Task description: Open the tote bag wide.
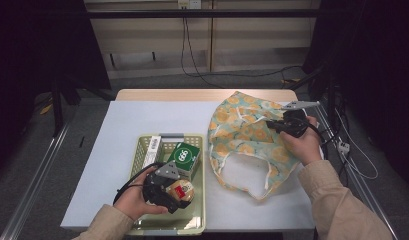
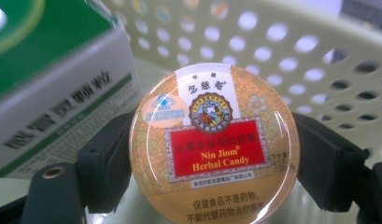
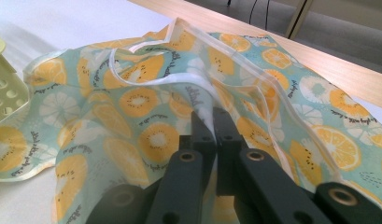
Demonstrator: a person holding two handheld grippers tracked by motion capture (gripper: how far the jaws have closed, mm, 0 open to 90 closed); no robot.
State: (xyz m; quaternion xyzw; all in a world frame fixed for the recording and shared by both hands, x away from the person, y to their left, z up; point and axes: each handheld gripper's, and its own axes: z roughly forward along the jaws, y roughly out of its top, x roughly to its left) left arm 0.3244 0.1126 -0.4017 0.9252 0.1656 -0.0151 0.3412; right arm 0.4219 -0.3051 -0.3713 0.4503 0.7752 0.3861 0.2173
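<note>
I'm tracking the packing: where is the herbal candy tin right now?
The herbal candy tin sits clamped in the left tongs, low in the green basket at the table's near left, beside the green-and-white box.

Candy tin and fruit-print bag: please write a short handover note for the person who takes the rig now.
Left claw: shut on the candy tin, one jaw at each side, low inside the green basket.
Right claw: shut on a fold of the fruit-print bag, which lies on the white table to the right of the basket.
Also in the basket: a green and white box and a narrow white box.
Done: both things are gripped.
Left, probably: lift the tin out and put it into the bag; the bag's mouth does not look held open yet.
</note>
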